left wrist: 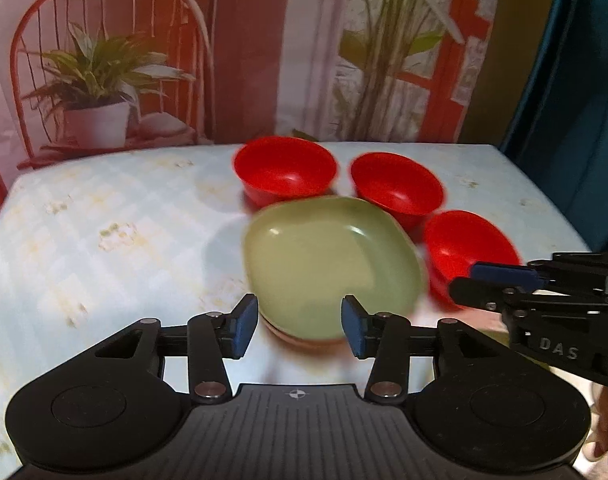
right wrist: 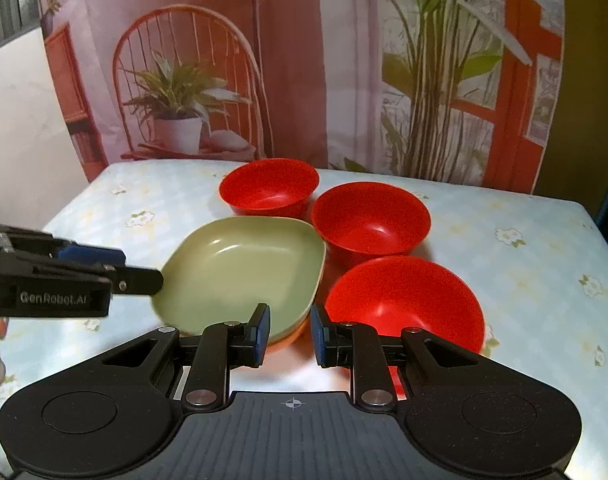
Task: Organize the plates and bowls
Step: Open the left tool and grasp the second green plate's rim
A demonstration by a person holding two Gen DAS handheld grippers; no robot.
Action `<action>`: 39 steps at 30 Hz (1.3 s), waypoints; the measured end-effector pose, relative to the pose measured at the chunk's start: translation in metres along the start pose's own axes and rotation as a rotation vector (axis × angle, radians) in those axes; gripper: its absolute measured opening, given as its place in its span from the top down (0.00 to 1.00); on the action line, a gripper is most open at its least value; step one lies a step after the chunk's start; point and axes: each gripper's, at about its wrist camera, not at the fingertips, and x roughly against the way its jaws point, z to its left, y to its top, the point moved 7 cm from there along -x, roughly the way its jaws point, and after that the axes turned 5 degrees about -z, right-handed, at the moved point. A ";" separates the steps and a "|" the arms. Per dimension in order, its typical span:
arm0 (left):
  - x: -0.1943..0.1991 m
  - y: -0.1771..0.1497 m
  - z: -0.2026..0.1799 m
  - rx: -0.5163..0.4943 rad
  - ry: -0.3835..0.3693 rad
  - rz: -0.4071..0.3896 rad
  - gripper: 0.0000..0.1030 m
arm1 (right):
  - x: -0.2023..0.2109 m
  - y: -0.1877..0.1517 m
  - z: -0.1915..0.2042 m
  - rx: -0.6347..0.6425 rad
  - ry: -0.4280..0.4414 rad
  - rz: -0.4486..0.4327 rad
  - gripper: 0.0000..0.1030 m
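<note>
The glossy green squarish plate (right wrist: 240, 268) lies mid-surface, stacked on an orange plate (right wrist: 290, 338) whose rim barely shows beneath. Three red plastic bowls (right wrist: 369, 224) curve around its far and right sides, separate and unstacked; the nearest (right wrist: 403, 300) sits just beside the plates. The floral-clothed surface (right wrist: 523, 240) carries all. The left claw (left wrist: 300, 326) hangs over the plate's near edge, jaws partly apart, holding nothing. The right claw (right wrist: 290, 330), narrowly parted and empty, hovers between plate and nearest bowl. A careless reach there could knock that bowl or shove the stack askew.
</note>
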 end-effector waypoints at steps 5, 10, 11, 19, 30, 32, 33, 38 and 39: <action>0.013 -0.025 -0.025 0.026 -0.058 0.060 0.53 | 0.027 -0.017 -0.001 0.013 0.007 -0.010 0.80; 0.017 -0.045 -0.045 0.021 -0.079 0.110 0.53 | 0.048 -0.033 -0.012 -0.001 -0.020 -0.020 0.79; 0.017 -0.048 -0.047 0.026 -0.080 0.119 0.53 | 0.052 -0.036 -0.014 0.010 -0.033 -0.028 0.79; 0.018 -0.065 -0.060 0.014 -0.086 0.142 0.53 | 0.068 -0.064 -0.032 0.023 -0.074 -0.022 0.78; 0.011 -0.078 -0.066 0.020 -0.096 0.179 0.53 | 0.076 -0.093 -0.056 -0.063 -0.135 0.044 0.59; 0.010 -0.079 -0.065 0.022 -0.101 0.179 0.53 | 0.073 -0.098 -0.061 -0.109 -0.123 0.066 0.59; 0.011 -0.079 -0.066 0.021 -0.103 0.177 0.53 | 0.071 -0.101 -0.063 -0.128 -0.121 0.076 0.60; 0.010 -0.081 -0.069 0.019 -0.119 0.186 0.54 | 0.064 -0.108 -0.061 -0.165 -0.086 0.118 0.71; 0.010 -0.082 -0.070 0.019 -0.123 0.187 0.56 | 0.064 -0.110 -0.060 -0.165 -0.083 0.123 0.72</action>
